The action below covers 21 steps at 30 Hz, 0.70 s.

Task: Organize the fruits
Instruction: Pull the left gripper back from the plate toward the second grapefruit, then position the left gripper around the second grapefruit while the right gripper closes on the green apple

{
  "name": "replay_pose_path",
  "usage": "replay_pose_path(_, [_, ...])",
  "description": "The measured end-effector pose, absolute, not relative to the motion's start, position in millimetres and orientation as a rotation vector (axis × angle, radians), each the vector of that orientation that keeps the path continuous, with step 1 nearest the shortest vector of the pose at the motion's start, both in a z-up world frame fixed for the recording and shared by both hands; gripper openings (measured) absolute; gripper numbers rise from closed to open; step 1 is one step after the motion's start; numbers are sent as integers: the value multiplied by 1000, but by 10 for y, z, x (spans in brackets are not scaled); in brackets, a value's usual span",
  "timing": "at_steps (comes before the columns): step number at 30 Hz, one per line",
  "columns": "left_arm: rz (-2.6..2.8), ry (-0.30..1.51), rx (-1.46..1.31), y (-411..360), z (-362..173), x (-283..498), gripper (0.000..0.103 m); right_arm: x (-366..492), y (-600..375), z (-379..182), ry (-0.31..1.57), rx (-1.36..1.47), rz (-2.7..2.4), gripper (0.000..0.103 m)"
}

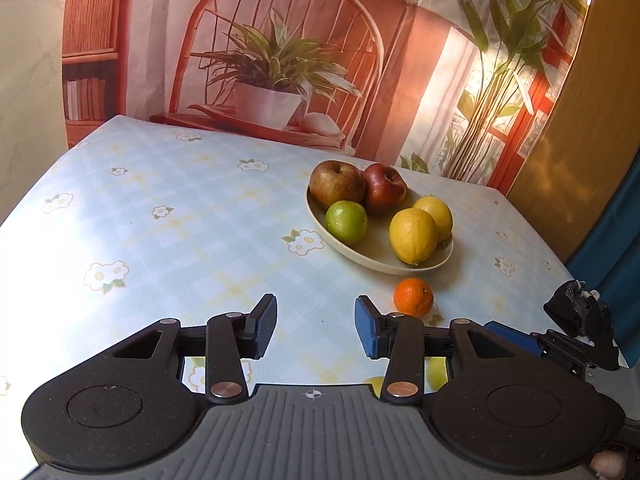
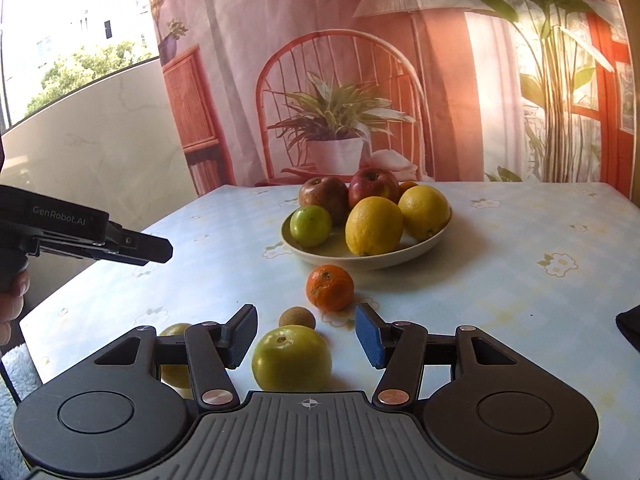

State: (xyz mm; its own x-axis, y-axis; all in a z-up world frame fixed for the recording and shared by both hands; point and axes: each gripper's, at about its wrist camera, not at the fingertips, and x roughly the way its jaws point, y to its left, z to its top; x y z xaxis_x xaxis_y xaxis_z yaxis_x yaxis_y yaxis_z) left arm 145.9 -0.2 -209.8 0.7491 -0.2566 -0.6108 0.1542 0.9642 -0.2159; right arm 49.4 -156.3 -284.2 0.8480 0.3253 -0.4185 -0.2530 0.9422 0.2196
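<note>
A cream plate (image 1: 434,266) (image 2: 400,260) holds two red apples (image 1: 360,186) (image 2: 372,184), a green fruit (image 1: 346,222) (image 2: 311,226) and two lemons (image 1: 414,236) (image 2: 374,226). A mandarin (image 1: 413,296) (image 2: 330,287) lies on the table just in front of it. My left gripper (image 1: 316,320) (image 2: 166,250) hovers open over bare tablecloth, left of the mandarin. My right gripper (image 2: 306,336) (image 1: 520,338) is open around a large green fruit (image 2: 291,358); there is a gap at the right pad. A small brown fruit (image 2: 297,317) lies just beyond it.
Another yellow-green fruit (image 2: 176,356) lies behind my right gripper's left finger. The flowered tablecloth (image 1: 160,220) ends at a near-left edge (image 2: 36,320). A printed backdrop (image 1: 280,60) hangs behind the table. A hand (image 2: 12,296) holds the left gripper.
</note>
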Motion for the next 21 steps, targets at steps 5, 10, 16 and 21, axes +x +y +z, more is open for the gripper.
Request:
replay_pose_path(5, [-227,695,-165,-13,-2143,1435,45,485,-1441,-2876,496,88,354,51])
replay_pose_path(10, [-236,717,-161,-40,-2218,1412,45,496,-1456,-2918,517,90,355,50])
replay_pose_path(16, [-242,738,-144,-70,-2285,1391,45,513,-1496,-2940,531,111,359,49])
replay_pose_path(21, [-251,737,-128,-104,-2298,1360,45,509,-1432,-2942,542,74,370,47])
